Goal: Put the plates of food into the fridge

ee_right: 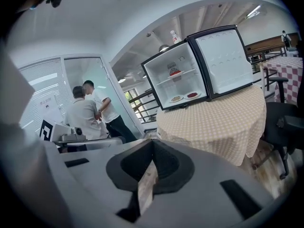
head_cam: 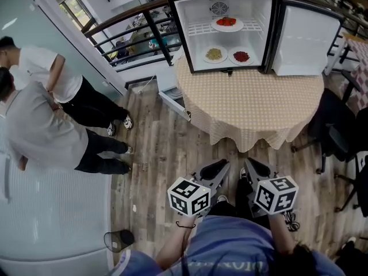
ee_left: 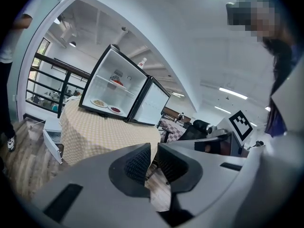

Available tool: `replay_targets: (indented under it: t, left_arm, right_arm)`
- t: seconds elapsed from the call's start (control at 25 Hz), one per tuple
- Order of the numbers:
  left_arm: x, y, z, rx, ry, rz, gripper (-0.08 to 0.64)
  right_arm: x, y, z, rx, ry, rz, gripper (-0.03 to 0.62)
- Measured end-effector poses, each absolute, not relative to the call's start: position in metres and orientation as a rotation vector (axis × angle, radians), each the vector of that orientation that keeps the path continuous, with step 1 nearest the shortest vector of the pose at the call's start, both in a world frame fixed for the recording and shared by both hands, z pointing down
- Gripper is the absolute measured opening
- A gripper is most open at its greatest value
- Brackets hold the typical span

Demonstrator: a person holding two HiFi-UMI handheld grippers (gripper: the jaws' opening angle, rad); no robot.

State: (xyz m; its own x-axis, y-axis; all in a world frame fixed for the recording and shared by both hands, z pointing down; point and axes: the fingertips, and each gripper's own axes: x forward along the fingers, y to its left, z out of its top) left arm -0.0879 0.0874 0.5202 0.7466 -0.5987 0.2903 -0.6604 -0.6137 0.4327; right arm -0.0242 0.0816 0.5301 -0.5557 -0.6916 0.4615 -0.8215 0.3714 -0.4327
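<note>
Left hand-held gripper [head_cam: 225, 164] beside right hand-held gripper [head_cam: 248, 162]

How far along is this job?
Done: three plates sit in the fridge, one on the shelf, two below. In hand: nothing; left tool and right tool are shut and empty, away from the table. Left: no plate on the table; the fridge door is open.

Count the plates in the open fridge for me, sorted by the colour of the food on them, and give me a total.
Plates with red food: 2
Plate with yellowish food: 1
Total: 3 plates
</note>
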Motion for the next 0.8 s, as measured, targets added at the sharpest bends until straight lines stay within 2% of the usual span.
replay_targets:
  t: [0.8]
  left_arm:
    - [-0.113,0.121,0.498,2.490,-0.942,0.091,0.055]
  right_arm:
    - [-0.059,0.112,0.518,1.328,-2.449,0.866,0.015]
